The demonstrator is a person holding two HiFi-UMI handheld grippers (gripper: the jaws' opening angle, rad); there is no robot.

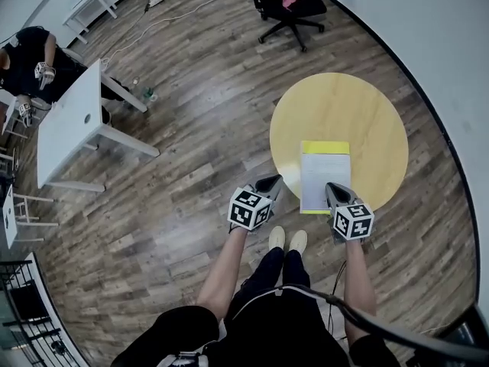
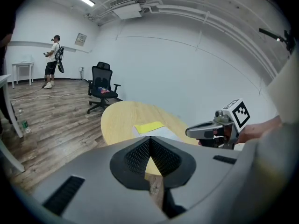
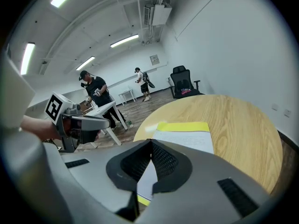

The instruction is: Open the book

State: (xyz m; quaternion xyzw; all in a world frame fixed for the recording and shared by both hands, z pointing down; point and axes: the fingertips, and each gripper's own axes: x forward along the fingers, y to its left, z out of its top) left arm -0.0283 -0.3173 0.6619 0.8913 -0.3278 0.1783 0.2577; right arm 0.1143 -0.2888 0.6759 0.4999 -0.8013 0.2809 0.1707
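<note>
A closed book (image 1: pixel 325 176), white with a yellow strip along its far edge, lies on the near side of a round yellow table (image 1: pixel 367 113). In the head view my left gripper (image 1: pixel 269 183) hangs just off the table's near left rim, left of the book. My right gripper (image 1: pixel 335 193) hovers at the book's near right corner. Both are shut with nothing between the jaws. The left gripper view shows its shut jaws (image 2: pixel 150 139) before the book (image 2: pixel 152 129), with the right gripper (image 2: pixel 212 129) beside. The right gripper view shows its shut jaws (image 3: pixel 152 141) over the book (image 3: pixel 184 135).
A black office chair (image 1: pixel 290 2) stands beyond the table by the curved wall. A white desk (image 1: pixel 72 121) with a person (image 1: pixel 30 60) beside it is at the far left, on wooden floor. My feet (image 1: pixel 286 240) are just short of the table.
</note>
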